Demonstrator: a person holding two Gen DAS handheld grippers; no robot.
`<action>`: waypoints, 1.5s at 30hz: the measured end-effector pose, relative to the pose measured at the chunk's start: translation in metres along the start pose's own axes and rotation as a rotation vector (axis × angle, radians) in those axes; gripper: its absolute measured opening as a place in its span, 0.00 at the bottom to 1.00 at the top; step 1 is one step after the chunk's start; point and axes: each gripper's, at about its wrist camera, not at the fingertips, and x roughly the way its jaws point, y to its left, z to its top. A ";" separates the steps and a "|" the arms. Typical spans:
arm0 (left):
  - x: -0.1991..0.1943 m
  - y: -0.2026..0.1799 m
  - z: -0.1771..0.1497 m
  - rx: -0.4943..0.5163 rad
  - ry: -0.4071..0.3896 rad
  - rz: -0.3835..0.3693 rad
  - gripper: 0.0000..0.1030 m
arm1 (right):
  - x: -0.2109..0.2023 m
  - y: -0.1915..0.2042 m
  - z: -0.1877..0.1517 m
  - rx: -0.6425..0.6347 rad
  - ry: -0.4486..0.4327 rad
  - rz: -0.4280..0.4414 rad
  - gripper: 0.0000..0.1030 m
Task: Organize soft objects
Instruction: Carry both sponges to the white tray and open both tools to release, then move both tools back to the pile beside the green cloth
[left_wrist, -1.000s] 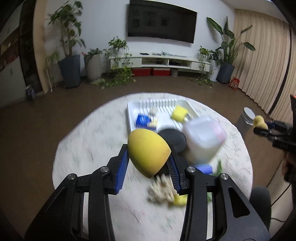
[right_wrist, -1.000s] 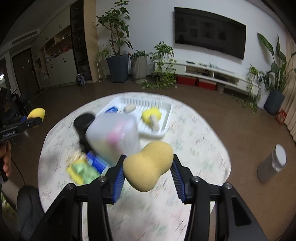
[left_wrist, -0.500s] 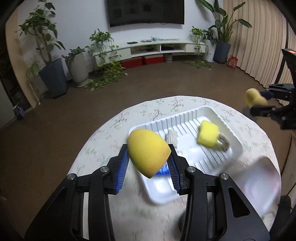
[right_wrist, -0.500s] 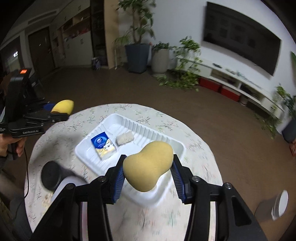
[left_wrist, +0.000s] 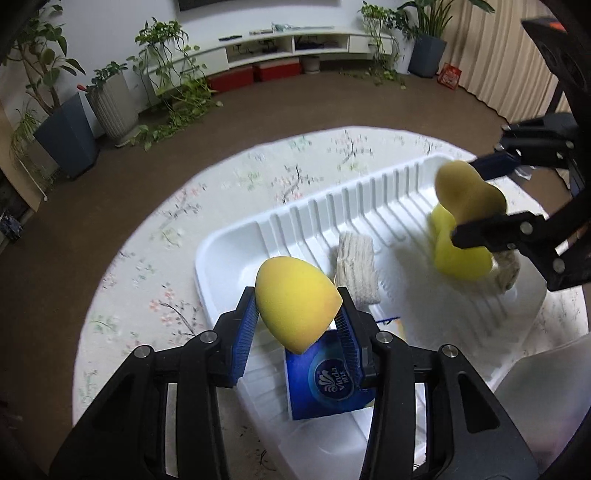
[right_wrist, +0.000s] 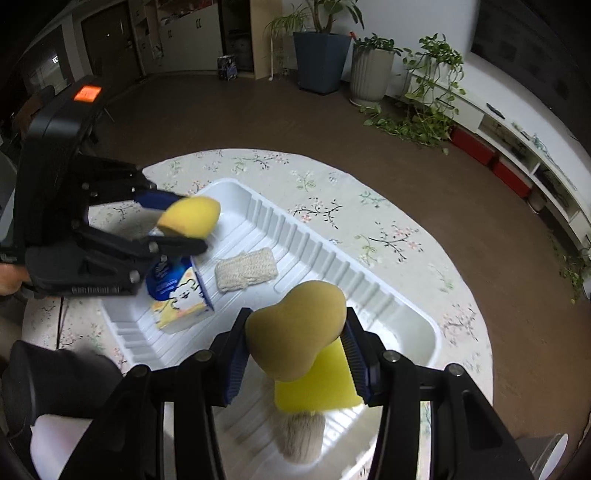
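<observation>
Sponges are in both claws, and each one hangs over the white tray (left_wrist: 236, 251). The left gripper (left_wrist: 297, 321) is clenched on the egg-shaped yellow sponge (left_wrist: 295, 299), directly above the blue tissue pack (left_wrist: 328, 380). The right gripper (right_wrist: 293, 352) squeezes the gourd-shaped sponge (right_wrist: 295, 328) above the yellow block sponge (right_wrist: 321, 384). I think both only need to go straight down.

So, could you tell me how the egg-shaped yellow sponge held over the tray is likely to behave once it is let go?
The egg-shaped yellow sponge looks like soft, light foam, gripped across its middle by the left gripper, so it should spring back. Its rounded body may roll a little, though the ribbed white tray would probably check it. Its matte surface suggests little slipping.
</observation>
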 end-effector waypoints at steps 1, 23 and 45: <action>0.003 -0.001 0.000 0.005 0.005 0.005 0.39 | 0.004 0.000 0.001 -0.003 0.009 0.002 0.49; 0.005 -0.002 -0.007 -0.020 0.016 0.029 0.68 | 0.035 -0.002 -0.006 0.016 0.049 -0.012 0.66; -0.141 0.024 -0.046 -0.210 -0.281 0.067 1.00 | -0.136 -0.020 -0.074 0.235 -0.333 0.041 1.00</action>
